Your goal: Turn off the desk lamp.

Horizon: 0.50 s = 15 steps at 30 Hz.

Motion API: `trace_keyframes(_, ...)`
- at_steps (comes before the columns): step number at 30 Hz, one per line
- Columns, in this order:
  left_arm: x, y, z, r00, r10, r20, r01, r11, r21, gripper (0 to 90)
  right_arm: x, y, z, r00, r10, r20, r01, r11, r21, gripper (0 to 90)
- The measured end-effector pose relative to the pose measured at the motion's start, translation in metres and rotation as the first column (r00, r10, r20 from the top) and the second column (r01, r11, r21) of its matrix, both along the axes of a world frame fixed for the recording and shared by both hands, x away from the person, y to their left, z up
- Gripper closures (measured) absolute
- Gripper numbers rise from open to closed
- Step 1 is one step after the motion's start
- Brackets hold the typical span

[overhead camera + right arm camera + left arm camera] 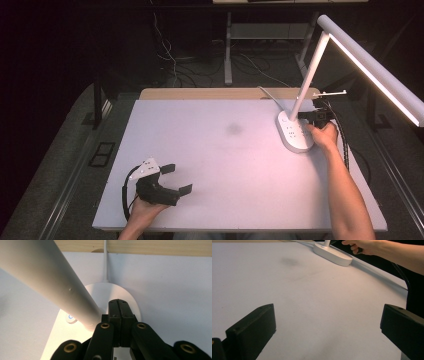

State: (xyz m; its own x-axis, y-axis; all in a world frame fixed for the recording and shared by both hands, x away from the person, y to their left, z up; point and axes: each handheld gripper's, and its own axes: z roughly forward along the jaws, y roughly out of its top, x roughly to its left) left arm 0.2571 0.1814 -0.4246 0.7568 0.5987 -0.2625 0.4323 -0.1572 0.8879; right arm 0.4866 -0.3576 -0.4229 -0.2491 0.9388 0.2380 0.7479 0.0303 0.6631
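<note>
A white desk lamp stands at the right of the table, its oval base (294, 134) on the mat and its slanted stem (311, 70) carrying a lit head (380, 70). My right gripper (306, 116) is at the foot of the stem. In the right gripper view its jaws (119, 305) are pressed together with nothing between them, just over the round end of the base (100, 293) and beside the stem (50, 280). My left gripper (179, 179) rests near the front left of the table, its jaws (328, 315) wide apart over bare mat.
A lit round button (70, 318) glows on the base beside the stem. The lamp's white cord (105, 260) runs off toward the wooden back edge (225, 93). The white mat (225, 160) has a faint dark smudge (233, 129) at its middle. Cables lie on the floor behind.
</note>
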Motion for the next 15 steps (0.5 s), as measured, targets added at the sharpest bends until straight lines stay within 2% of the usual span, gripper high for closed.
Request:
trace_keyframes(10,-0.0013,-0.0001,0.0002,1.0,-0.001,-0.002,0.001,1.0,-0.002,0.0,-0.0004,-0.0017,-0.0014,0.9999,-0.01,-0.002,0.01,1.0,0.027,90.0)
trace_keyframes(15,-0.0009,-0.0011,-0.0002,1.0,-0.005,-0.002,0.005,1.0,-0.001,0.0,-0.0016,0.0024,-0.0011,0.9999,-0.012,0.006,0.012,1.0,-0.015,90.0)
